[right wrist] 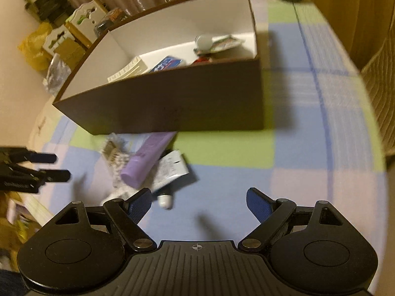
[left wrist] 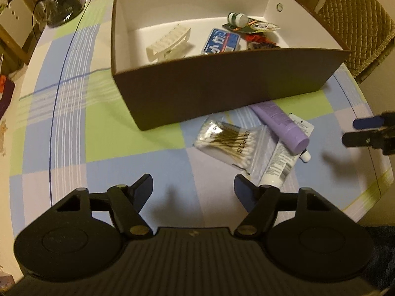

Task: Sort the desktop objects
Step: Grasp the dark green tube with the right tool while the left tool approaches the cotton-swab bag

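A brown box with a white inside stands on the checked tablecloth. In it lie a white hair claw, a blue packet, a small green-capped bottle and some wrappers. In front of the box lie a bag of cotton swabs, a purple tube and a white tube. My left gripper hovers open above the cloth, just left of the white tube. My right gripper is open too, near the white tube's cap. The purple tube shows there too.
A quilted chair stands behind the box on the right. A dark bundle sits at the table's far left corner. Bags and small cartons crowd the floor beyond the table edge. Open cloth lies right of the box.
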{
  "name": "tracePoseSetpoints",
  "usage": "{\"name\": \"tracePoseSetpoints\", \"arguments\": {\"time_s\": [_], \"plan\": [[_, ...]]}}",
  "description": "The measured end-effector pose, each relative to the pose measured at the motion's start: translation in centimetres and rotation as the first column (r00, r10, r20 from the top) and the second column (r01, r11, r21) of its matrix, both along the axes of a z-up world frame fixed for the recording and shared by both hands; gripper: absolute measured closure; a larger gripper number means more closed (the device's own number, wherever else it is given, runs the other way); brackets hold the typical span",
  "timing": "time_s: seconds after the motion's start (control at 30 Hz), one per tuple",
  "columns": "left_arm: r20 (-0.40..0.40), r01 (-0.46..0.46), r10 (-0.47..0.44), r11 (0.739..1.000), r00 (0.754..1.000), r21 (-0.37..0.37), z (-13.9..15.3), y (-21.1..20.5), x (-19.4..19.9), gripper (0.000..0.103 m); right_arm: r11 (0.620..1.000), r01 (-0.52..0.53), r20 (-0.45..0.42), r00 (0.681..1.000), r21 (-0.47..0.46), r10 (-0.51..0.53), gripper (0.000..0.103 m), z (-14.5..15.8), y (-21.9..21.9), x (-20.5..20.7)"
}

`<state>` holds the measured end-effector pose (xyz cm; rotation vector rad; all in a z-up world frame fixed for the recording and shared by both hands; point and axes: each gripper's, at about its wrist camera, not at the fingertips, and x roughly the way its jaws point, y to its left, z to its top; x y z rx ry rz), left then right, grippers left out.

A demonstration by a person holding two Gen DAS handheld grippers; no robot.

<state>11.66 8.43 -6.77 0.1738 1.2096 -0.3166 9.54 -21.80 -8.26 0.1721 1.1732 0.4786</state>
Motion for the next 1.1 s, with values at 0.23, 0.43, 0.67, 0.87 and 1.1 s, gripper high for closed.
{"name": "tracePoseSetpoints", "arguments": {"time_s": [0.23,0.43,0.67,0.87,1.1], "plan": [[-0.018,-0.006,0.006,1.000,1.000,-0.005,-1.1,1.3,0.8,0.035,1.000,-0.006,-0.036,0.999,0.018,0.007,0.016,-0.7,3.0,0.3],[-0.028,-0.002,0.001,1.000,1.000,-0.010,-1.5,2.5,1.7,0.035,0.998,-0.041,-0.051,0.998,-0.052,0.038,0.038,-2.0,4.6,0.1],[-0.043,0.027,-0.028,0.999,0.999,-0.024,-2.0,2.4,2.6,0.037,0.973,-0.149,0.023,0.988,-0.178,0.156,0.061,-3.2,6.2,-0.7],[-0.045,0.030,-0.032,0.999,0.999,-0.039,-2.0,2.1,2.9,0.037,0.930,-0.246,0.096,0.955,-0.273,0.281,0.090,-3.7,7.3,-1.8],[-0.018,0.177,-0.177,0.984,0.984,-0.029,-2.0,0.3,2.2,0.037,0.930,-0.223,0.037,0.969,-0.292,0.243,0.090,-3.3,3.0,-2.1]]}}
